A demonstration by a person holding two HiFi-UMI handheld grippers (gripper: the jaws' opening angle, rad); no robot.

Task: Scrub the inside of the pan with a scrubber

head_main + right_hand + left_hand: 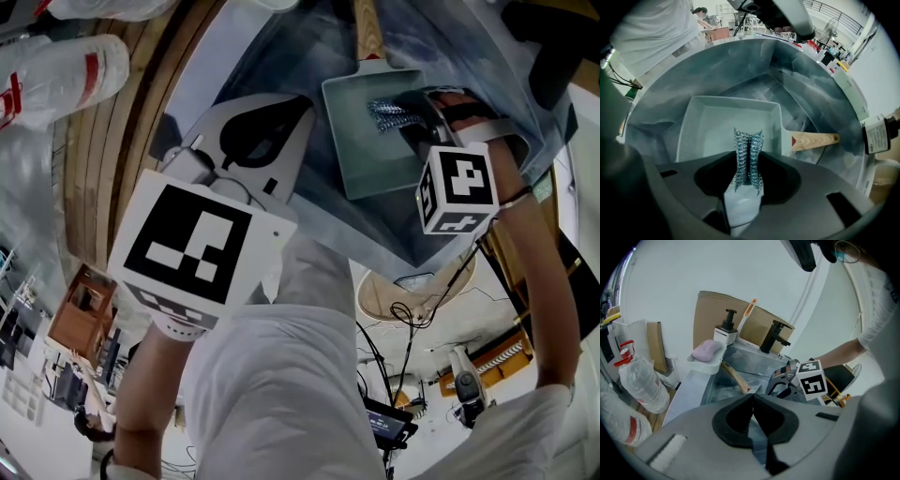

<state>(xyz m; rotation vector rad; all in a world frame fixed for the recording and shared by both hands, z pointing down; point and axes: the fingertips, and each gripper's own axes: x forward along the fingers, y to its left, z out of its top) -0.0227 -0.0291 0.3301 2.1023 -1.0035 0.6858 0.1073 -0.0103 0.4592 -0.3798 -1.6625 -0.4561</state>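
A square pale-green pan (361, 141) (717, 126) with a wooden handle (367, 33) (815, 139) lies in the metal sink (272, 56) (811, 89). My right gripper (398, 117) (748, 161) is shut on a metal mesh scrubber (392, 115) (748, 157), held over the pan's inside near its right side. My left gripper (267, 131) (752, 416) is shut with nothing between its jaws, held at the sink's left rim, apart from the pan.
A soap dish with a pink bar (707, 351), a pump bottle (725, 331), a brush (746, 317) and a black tap (772, 336) stand at the sink's back edge. Plastic bags (640, 380) (56, 75) lie to the left. The person's body stands close in front.
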